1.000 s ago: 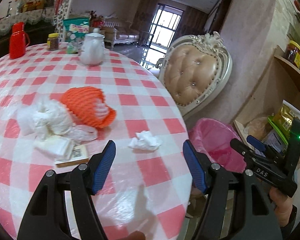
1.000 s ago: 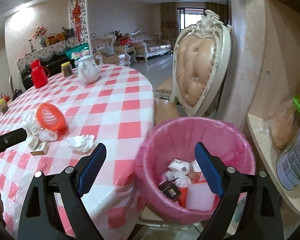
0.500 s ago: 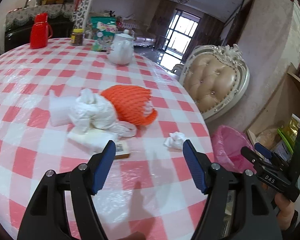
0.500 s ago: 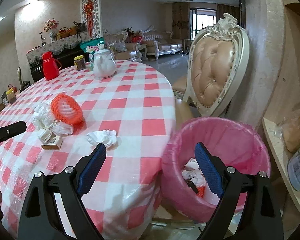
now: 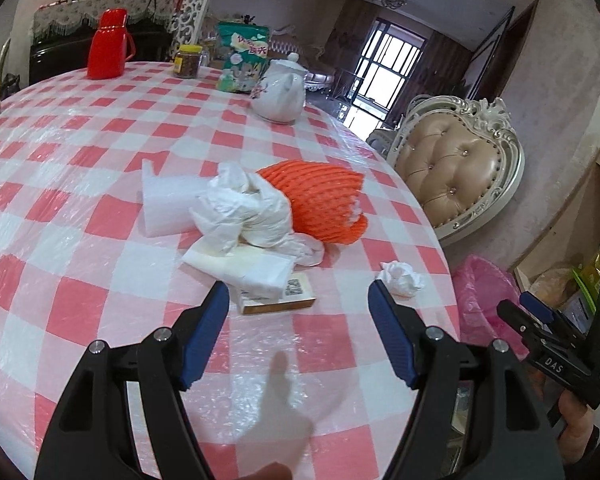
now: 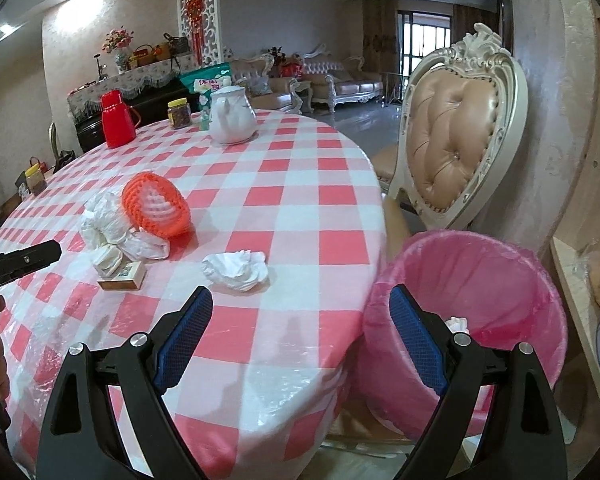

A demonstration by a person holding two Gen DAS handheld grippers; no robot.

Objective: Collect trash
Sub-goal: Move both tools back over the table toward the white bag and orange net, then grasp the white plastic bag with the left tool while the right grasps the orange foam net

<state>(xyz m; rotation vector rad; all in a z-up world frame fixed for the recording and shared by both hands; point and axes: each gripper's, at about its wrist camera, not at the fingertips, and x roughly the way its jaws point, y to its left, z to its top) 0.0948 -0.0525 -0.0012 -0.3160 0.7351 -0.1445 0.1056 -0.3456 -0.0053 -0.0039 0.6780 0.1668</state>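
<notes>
Trash pile: crumpled white plastic bag point(image 5: 244, 212), orange foam fruit net point(image 5: 320, 200), flat white foam sheet point(image 5: 166, 204) and folded white tissue point(image 5: 252, 270), all touching, at mid-counter.
Fruit net: ribbed, dome-shaped mesh lying on its side; long axis runs left to right in the left wrist view, open mouth toward the right counter edge, white foam showing inside.
Small box point(image 5: 278, 298): flat cardboard with a printed code on top, long axis left to right, partly under the tissue, on the near side of the pile.
Crumpled tissue point(image 5: 400, 278): loose white wad, apart from the pile, near the right edge.
Counter point(image 5: 80, 184): round, red-and-white check cloth under glossy clear film.
Bin point(image 6: 480, 280): round, pink plastic liner, just beside the counter on the right.
Left hand-held gripper point(image 5: 298, 332): blue ribbed pads spread apart, jaws lately widening, nothing between them, just near of the box.
Right hand-held gripper point(image 6: 300, 340): pads spread, empty, over the counter edge and bin rim.
</notes>
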